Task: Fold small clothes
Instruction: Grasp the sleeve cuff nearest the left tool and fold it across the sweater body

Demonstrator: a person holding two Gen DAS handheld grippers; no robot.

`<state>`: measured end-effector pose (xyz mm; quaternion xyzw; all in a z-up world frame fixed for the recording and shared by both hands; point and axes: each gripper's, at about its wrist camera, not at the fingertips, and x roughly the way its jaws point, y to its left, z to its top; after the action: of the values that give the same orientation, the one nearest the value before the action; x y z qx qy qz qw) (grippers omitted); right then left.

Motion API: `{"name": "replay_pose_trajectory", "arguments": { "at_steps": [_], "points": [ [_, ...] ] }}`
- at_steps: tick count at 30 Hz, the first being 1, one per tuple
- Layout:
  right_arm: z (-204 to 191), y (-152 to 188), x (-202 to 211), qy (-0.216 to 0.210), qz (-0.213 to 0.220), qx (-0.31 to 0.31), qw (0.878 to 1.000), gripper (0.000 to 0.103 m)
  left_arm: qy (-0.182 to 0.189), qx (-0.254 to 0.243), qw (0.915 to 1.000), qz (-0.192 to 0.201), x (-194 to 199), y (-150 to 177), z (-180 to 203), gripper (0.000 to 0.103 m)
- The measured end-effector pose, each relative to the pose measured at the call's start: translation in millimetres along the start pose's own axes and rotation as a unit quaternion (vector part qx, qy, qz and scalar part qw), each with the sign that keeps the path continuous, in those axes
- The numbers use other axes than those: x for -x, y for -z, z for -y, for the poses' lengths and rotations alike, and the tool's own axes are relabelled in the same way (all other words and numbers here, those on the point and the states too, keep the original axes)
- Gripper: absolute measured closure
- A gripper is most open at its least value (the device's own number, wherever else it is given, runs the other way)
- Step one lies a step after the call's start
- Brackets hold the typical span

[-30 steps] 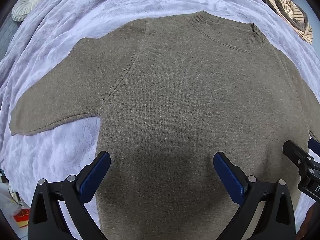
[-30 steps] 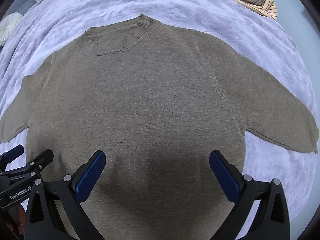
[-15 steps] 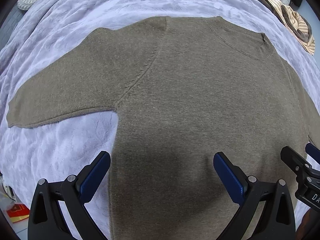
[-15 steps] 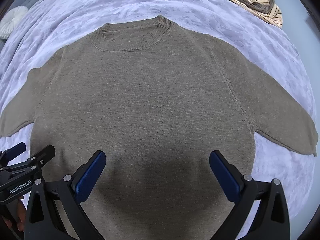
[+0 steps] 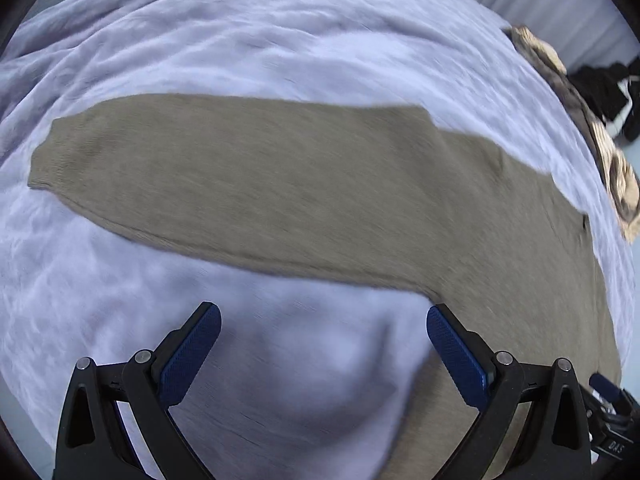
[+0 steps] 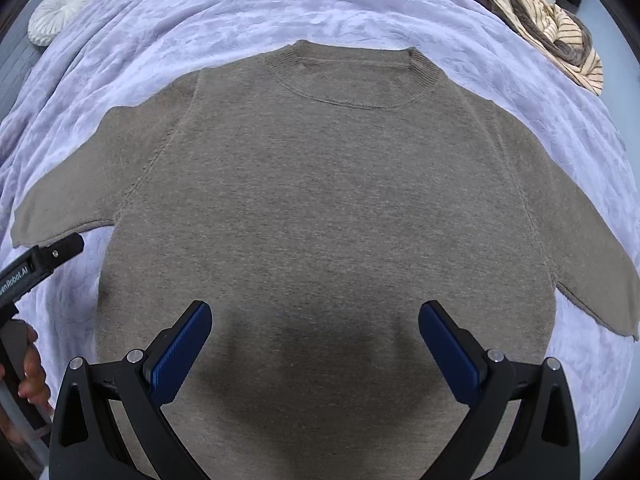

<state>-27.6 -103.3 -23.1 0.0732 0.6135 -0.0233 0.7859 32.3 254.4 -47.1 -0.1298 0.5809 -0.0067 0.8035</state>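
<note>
A bed fills nearly the whole of both views, covered with a pale lavender blanket [image 6: 168, 28] whose plush face is pressed with a faint raised pattern and lies in soft wrinkles. In the upper left of the right wrist view a round white pleated cushion [image 6: 60, 12] rests at the blanket's edge against grey quilted bedding [image 6: 16, 60]. In the upper right of that view sits a heap of cream cloth with dark stripes mixed with brown fabric [image 6: 556, 28]; the same heap [image 5: 608, 160] shows blurred at the right edge of the left wrist view, with dark items [image 5: 604, 92] beyond it. A pale bluish floor or wall shows past the bed's right side. The light is even and soft.
</note>
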Motion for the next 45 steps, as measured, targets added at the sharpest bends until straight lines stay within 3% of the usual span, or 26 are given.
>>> {"name": "replay_pose_trajectory", "arguments": {
  "at_steps": [3, 7, 11, 12, 14, 16, 19, 21, 24, 28, 31, 36, 39, 43, 45],
  "points": [
    [-14, 1, 1, -0.014, 0.003, 0.013, 1.0, 0.0, 0.015, 0.047, 0.9984, 0.028, 1, -8, -45, 0.0],
    [-30, 5, -1, -0.015, -0.003, 0.033, 0.999, 0.0, 0.024, 0.102, 0.9939, 0.035, -12, -19, -97, 0.0],
    [-40, 8, -5, -0.01, -0.013, 0.047, 0.999, 0.0, 0.048, 0.156, 0.9839, 0.073, -9, -21, -122, 0.003],
    [-41, 9, -5, -0.01, -0.015, 0.048, 0.999, 0.0, 0.044, 0.167, 0.9815, 0.084, -7, -23, -127, 0.01],
    [-44, 11, -5, -0.011, -0.018, 0.052, 0.998, 0.0, 0.031, 0.18, 0.9792, 0.088, -8, -29, -135, 0.061],
    [-46, 13, -4, -0.013, -0.018, 0.054, 0.998, 0.0, 0.041, 0.184, 0.9778, 0.091, -10, -34, -134, 0.09],
    [-47, 15, -1, -0.02, -0.015, 0.054, 0.998, 0.0, 0.053, 0.152, 0.978, 0.133, 6, -39, -124, 0.09],
    [-45, 17, 1, -0.024, -0.009, 0.054, 0.998, 0.0, 0.052, 0.102, 0.9801, 0.162, 21, -45, -102, 0.09],
    [-37, 20, 5, -0.03, 0.0, 0.043, 0.999, 0.0, 0.089, 0.032, 0.9778, 0.187, 44, -54, -55, 0.09],
    [-16, 21, 12, -0.036, 0.012, 0.013, 0.999, 0.0, 0.148, -0.074, 0.9636, 0.21, 71, -54, 31, 0.09],
    [6, 23, 20, -0.034, 0.025, -0.008, 0.999, 0.0, 0.18, -0.144, 0.9509, 0.206, 78, -46, 103, 0.09],
    [58, 31, 26, -0.021, 0.036, -0.065, 0.997, 0.0, 0.212, -0.239, 0.9361, 0.148, 51, -10, 217, 0.09],
    [92, 38, 22, -0.015, 0.028, -0.107, 0.994, 0.0, 0.208, -0.277, 0.9332, 0.095, 19, 25, 259, 0.089],
    [125, 47, 16, -0.01, 0.018, -0.137, 0.99, 0.0, 0.178, -0.306, 0.935, 0.022, -23, 58, 282, 0.089],
    [136, 50, 12, -0.007, 0.015, -0.144, 0.989, 0.0, 0.167, -0.303, 0.9382, 0.004, -33, 67, 280, 0.079]
  ]
}}
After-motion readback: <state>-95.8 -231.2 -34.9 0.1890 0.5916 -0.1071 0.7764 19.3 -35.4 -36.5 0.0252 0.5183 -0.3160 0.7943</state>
